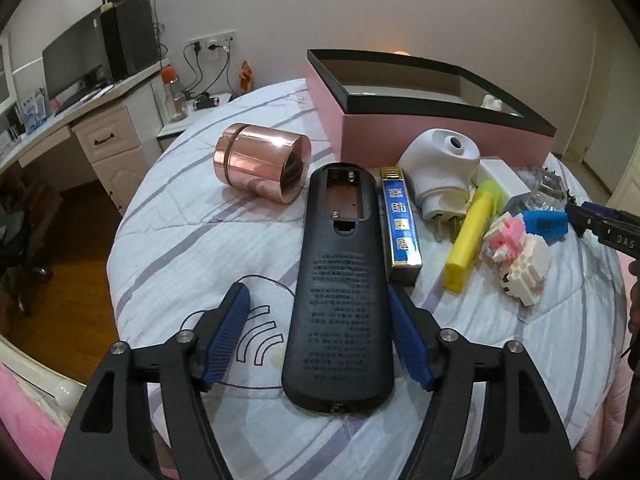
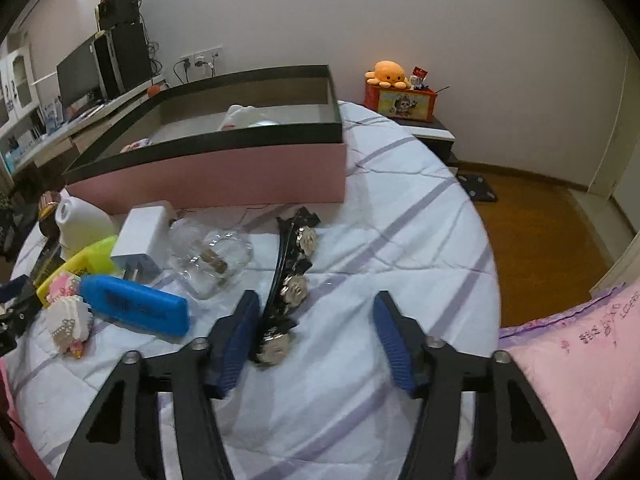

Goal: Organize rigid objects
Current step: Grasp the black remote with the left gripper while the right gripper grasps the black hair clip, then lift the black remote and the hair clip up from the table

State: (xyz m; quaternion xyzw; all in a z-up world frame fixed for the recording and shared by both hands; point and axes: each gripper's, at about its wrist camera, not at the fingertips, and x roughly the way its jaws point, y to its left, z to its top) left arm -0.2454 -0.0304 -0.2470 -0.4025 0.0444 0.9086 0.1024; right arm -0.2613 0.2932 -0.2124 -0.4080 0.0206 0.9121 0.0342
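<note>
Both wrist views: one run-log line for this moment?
left gripper: open around remote | right gripper: open, hair clip between fingers | pink box: open

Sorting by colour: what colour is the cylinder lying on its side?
Shiny rose-gold cylinder, clearest in the left wrist view.

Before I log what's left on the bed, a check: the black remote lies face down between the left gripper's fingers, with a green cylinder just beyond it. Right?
Not quite. The cylinder beyond the black remote is shiny rose gold, not green, as the left wrist view shows. The rest holds: the remote lies face down, its battery bay open, between the left gripper's fingers.
</note>
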